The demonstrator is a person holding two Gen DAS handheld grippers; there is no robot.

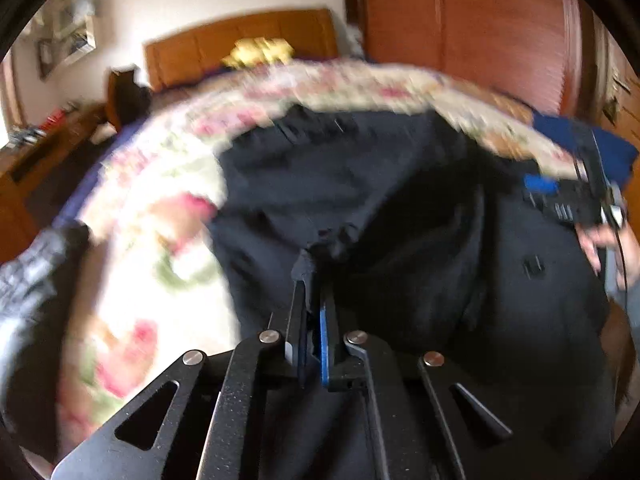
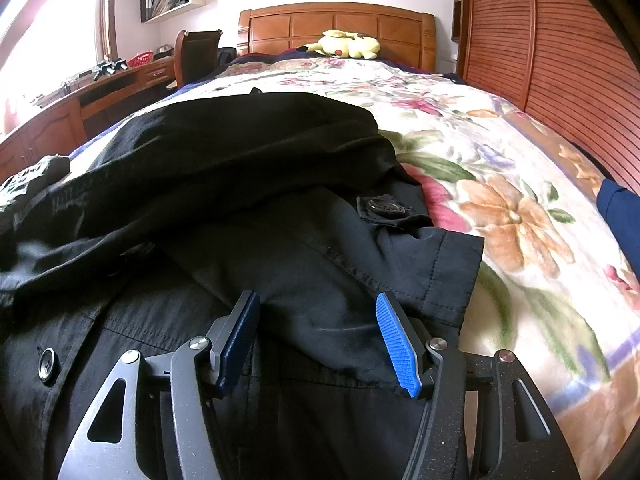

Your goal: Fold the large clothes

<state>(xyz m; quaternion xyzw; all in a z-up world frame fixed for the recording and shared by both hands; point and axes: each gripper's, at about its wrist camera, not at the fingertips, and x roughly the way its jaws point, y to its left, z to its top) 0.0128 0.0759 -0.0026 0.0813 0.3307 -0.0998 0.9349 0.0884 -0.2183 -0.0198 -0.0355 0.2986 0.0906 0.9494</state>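
A large black coat with round buttons lies crumpled on the floral blanket of a bed. In the blurred left wrist view my left gripper is shut on a raised pinch of the coat near its left edge. My right gripper stands open low over the coat near a sleeve cuff, with loose fabric lying between its blue pads but not pinched. The left wrist view also shows that gripper at the far right, held by a hand.
A dark grey garment lies at the bed's left edge and something blue at its right edge. A yellow plush toy rests by the wooden headboard. A slatted wardrobe flanks the right, a desk and chair the left.
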